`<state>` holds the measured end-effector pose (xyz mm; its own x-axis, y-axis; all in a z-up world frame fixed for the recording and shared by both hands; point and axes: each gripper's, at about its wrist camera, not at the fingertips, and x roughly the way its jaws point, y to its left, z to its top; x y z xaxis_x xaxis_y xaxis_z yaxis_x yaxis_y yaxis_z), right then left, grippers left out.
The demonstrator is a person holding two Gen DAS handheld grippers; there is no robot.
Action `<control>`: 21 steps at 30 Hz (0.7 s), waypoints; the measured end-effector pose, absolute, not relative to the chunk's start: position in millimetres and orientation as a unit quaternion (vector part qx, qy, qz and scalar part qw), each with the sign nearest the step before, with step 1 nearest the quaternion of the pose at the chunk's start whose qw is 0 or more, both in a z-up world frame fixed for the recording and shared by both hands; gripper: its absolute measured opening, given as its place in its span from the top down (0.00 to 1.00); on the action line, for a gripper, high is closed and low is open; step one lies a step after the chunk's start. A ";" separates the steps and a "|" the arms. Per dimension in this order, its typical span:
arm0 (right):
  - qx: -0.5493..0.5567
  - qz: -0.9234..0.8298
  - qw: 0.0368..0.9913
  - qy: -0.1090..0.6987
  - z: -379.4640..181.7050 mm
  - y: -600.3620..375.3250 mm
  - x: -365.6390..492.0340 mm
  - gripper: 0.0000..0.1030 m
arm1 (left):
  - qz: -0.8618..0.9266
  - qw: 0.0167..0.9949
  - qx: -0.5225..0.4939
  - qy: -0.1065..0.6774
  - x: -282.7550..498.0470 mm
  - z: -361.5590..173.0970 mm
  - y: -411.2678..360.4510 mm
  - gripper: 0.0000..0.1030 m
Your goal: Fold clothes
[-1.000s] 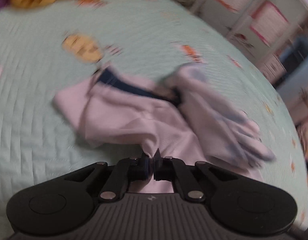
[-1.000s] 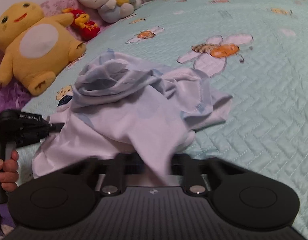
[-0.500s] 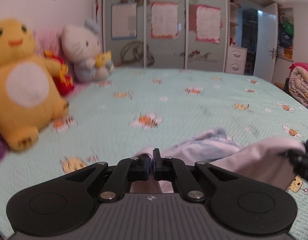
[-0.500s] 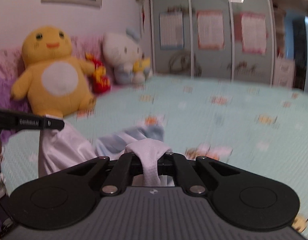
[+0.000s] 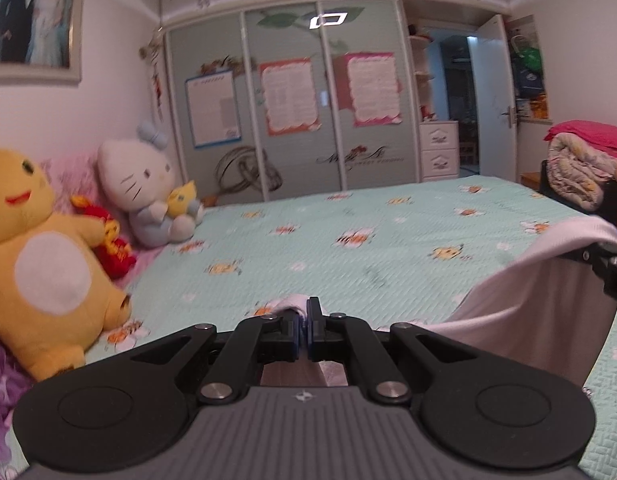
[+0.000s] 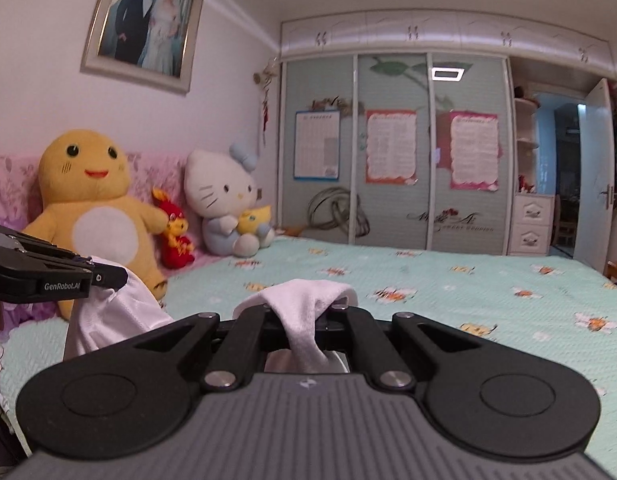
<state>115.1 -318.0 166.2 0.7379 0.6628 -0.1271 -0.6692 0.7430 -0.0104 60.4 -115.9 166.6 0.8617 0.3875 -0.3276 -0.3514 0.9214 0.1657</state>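
Holding a pale garment (image 5: pixel 520 304) up off the bed (image 5: pixel 388 248), the person has a pinch on it at each end: the left gripper (image 5: pixel 306 332) has its jaws pressed together on a bunched white edge, and the right gripper (image 6: pixel 304 320) is likewise clamped on a thick fold of white cloth that spills over its fingers. This looks like the opening step, lifting the piece clear and stretching it between the two tools to find its shape before any fold is made. The next move, I'd judge, calls for drawing the hands apart until the top edge runs straight, then lowering the cloth flat onto the mint quilt. The garment itself is thin, soft and whitish, sagging in a loose curve between the grippers, with the lower part hanging out of sight; which kind of clothing it is I cannot tell. The yellow plush toy (image 6: pixel 92 208) and white cat plush (image 6: pixel 224 204) sit well apart at the headboard.
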 end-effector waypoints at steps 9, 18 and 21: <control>-0.035 0.308 0.951 0.003 205.6 -369.9 115.3 0.99 | 0.155 0.973 0.086 0.144 78.4 199.3 -170.8 0.99; -0.031 0.256 0.965 -0.049 239.0 -421.9 118.1 0.99 | 0.111 0.981 0.112 0.116 108.0 222.3 -227.6 0.99; -0.030 0.239 0.968 -0.063 246.2 -437.4 121.0 0.99 | 0.097 0.982 0.120 0.108 119.4 225.5 -245.3 0.99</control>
